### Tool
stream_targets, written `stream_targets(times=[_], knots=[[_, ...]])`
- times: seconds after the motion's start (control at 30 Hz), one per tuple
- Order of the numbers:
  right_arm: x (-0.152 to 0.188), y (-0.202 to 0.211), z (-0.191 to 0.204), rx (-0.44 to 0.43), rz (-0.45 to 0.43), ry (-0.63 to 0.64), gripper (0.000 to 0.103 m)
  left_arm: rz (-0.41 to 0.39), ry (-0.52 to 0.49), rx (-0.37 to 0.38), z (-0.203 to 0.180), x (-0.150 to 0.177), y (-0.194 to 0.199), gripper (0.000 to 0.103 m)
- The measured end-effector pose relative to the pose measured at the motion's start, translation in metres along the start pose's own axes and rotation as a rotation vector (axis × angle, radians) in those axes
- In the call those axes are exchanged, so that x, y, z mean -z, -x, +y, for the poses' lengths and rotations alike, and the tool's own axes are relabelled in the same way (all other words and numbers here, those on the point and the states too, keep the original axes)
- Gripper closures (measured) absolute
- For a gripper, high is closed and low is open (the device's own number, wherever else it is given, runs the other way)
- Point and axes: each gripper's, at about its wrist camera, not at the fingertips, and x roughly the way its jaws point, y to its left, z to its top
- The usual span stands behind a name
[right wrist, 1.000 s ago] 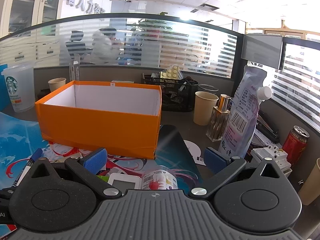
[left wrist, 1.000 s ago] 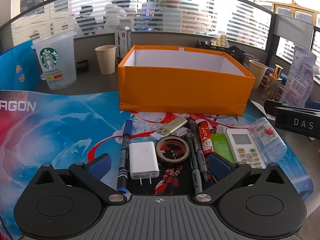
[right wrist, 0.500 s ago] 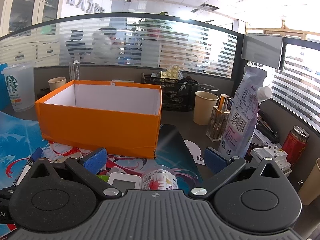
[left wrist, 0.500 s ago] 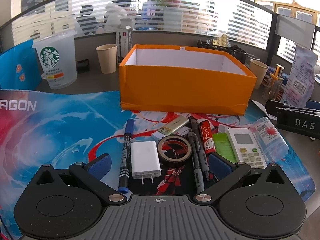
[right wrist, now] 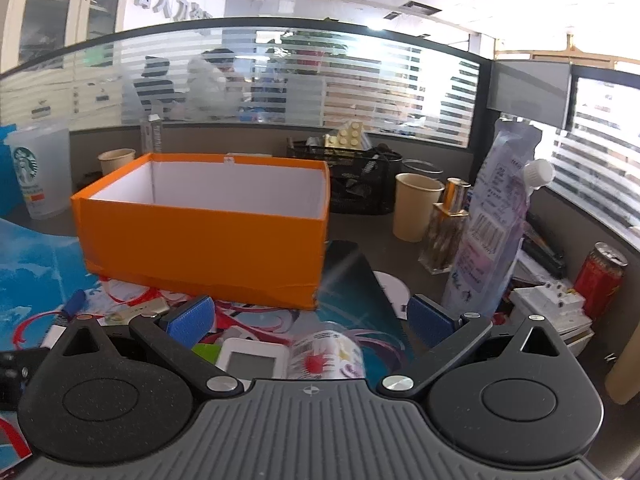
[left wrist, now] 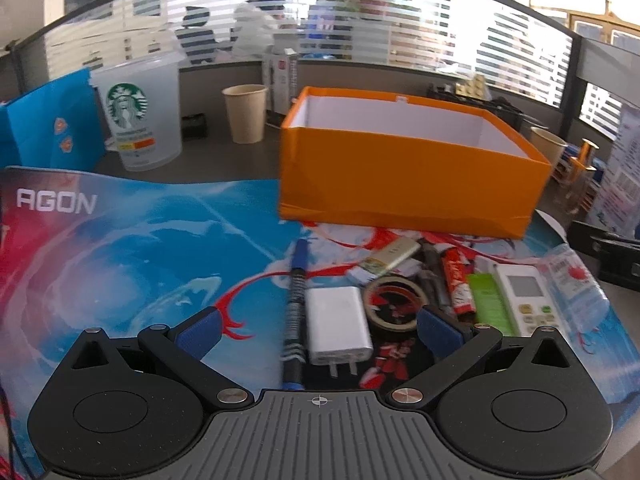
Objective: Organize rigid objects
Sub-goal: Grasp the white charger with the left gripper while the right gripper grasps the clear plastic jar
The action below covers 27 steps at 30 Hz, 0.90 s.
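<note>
Your big blue mat (left wrist: 120, 248) has lots of bare room on its left side. The orange box (left wrist: 404, 176) sits open at the mat's far edge. Your left gripper (left wrist: 318, 330) has its fingers spread wide, holding nothing, and the white charger (left wrist: 338, 326) and blue pen (left wrist: 296, 312) lie between them. Your right gripper (right wrist: 310, 318) is wide too, over the white remote (right wrist: 252, 358) and pill bottle (right wrist: 326, 354).

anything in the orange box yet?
Cannot tell: the orange box shows only bare white inner walls in both views, and its floor is hidden.
</note>
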Motion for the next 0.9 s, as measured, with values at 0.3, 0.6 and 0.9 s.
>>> stream_targets(times=[0.3,0.6,0.9], knots=[[0.032,0.017,0.021,-0.197,0.036,-0.026,0.0,-0.01,-0.08,0.012,0.009,0.015,-0.007,0.0],[0.053,0.021,0.022,0.032,-0.061,0.092,0.0,0.011,-0.099,0.036,0.01,0.014,-0.034,0.0],[0.054,-0.013,-0.023,-0.023,0.019,-0.062,0.01,0.028,-0.019,0.104,0.029,0.011,-0.044,0.0]])
